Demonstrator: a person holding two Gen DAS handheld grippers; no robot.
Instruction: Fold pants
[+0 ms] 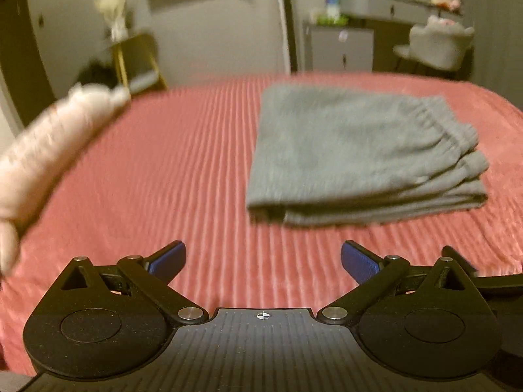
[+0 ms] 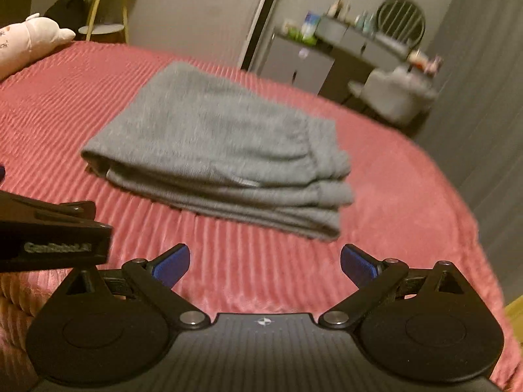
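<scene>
Grey pants lie folded in a flat stack on the red ribbed bedspread, waistband to the right. In the right wrist view the pants lie just ahead of centre. My left gripper is open and empty, held back from the near edge of the pants, which lie ahead and to its right. My right gripper is open and empty, also short of the pants. The left gripper's black body shows at the left of the right wrist view.
A pink plush toy lies on the bed's left side; it also shows in the right wrist view. Beyond the bed stand a yellow-legged side table, a grey cabinet, a desk with small items and a pale chair.
</scene>
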